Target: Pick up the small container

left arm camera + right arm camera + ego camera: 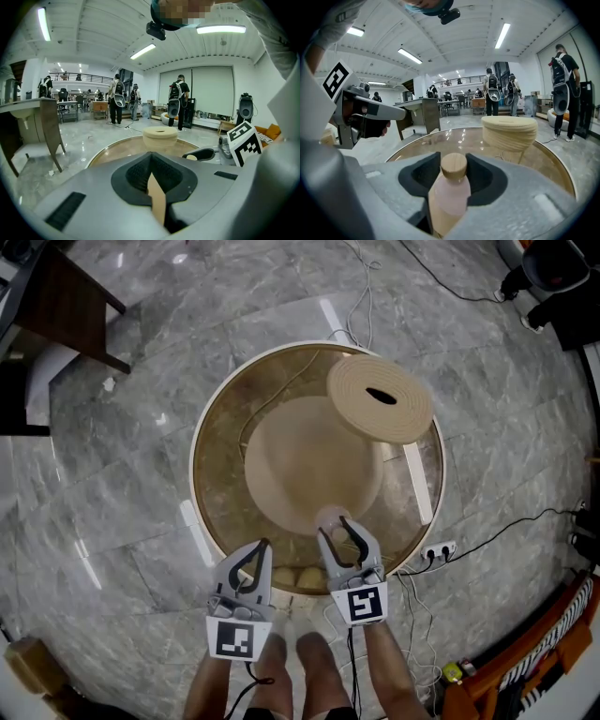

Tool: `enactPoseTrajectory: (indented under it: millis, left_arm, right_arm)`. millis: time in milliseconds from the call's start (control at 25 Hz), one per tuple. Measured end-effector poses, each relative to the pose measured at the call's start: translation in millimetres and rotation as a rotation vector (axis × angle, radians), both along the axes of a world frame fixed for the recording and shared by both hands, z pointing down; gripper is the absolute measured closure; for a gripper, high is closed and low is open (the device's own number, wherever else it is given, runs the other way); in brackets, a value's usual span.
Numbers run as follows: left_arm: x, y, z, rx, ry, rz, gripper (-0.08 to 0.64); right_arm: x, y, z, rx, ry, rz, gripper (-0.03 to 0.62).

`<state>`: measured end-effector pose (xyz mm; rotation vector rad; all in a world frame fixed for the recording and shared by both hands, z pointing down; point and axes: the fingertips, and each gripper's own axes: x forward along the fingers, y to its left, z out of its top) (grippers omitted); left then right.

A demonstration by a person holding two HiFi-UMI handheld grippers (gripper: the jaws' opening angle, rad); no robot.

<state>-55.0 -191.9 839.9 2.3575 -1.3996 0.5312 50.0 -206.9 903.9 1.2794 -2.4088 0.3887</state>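
A small pink bottle [330, 518] with a wooden cap stands near the front edge of the round glass table [200, 442]. In the right gripper view the bottle [449, 190] sits between the jaws with a gap on either side of its cap. My right gripper [334, 527] [452, 176] is open around it. To its left, over the table's front rim, my left gripper [262, 546] [152, 177] is shut with nothing in it.
A large tan coiled drum [380, 397] [508, 132] [160, 137] with a slot in its top stands at the table's far right. A power strip [438, 550] and cables lie on the marble floor. A dark table [56, 306] is far left. People stand in the background.
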Motion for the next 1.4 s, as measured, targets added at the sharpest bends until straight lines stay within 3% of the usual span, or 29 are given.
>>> enactPoseTrajectory:
  millis: [520,1080,1400]
  left_arm:
    - [-5,1,14,-0.032,0.007,0.001,0.543]
    - [-3,-5,8,-0.004,0.009,0.031,0.543]
    - [-2,-9,-1,0.026,-0.003,0.054,0.543]
  right_arm:
    - [-2,-5,12,-0.003,0.037,0.025,0.430]
    - [0,-6,11,0.005,0.091,0.039,0.469]
    - [1,-6,9,0.003,0.074,0.049,0.471]
